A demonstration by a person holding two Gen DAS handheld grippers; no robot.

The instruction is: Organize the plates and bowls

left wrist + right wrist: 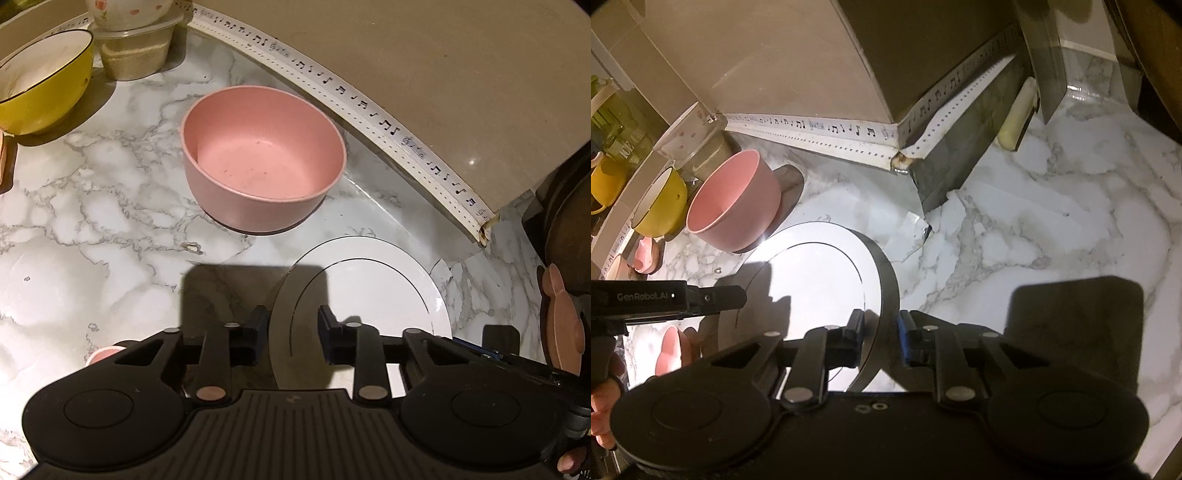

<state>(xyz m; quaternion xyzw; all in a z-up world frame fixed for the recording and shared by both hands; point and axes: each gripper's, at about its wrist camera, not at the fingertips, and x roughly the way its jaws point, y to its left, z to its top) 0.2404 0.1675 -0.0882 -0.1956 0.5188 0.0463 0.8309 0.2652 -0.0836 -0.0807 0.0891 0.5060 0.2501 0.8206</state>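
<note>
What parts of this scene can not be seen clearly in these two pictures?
- White plate: in both views its near edge is hidden under the gripper bodies.
- Left gripper and right gripper: whether the pads press the rim is unclear.
- Floral bowl: cut off by the top edge of the left wrist view.
- Pink objects at the left of the right wrist view: partly hidden, kind unclear.

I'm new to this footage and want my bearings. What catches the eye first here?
The white plate on the marble counter stands out: both grippers are clamped on its rim, the left gripper on one side, the right gripper on the opposite side. Just behind it sits an empty pink bowl, with a yellow bowl farther back by the wall.
</note>
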